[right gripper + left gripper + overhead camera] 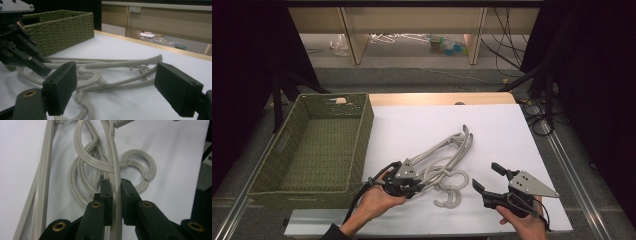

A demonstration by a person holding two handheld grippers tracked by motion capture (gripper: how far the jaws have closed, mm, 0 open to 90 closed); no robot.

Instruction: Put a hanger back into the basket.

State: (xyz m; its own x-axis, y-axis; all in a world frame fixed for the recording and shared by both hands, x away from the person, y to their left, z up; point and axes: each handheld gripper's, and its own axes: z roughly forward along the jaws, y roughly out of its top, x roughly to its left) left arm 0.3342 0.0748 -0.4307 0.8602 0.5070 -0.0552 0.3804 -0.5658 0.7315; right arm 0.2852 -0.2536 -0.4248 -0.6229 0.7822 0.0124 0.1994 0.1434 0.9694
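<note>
The left gripper is clamped on one thin bar of the grey hangers, whose long axis runs toward 1 o'clock. The basket lies at 9 o'clock. The right gripper stands wide open, holding nothing.

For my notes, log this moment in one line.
left claw: shut on hanger | right claw: open, idle | basket: empty
</note>
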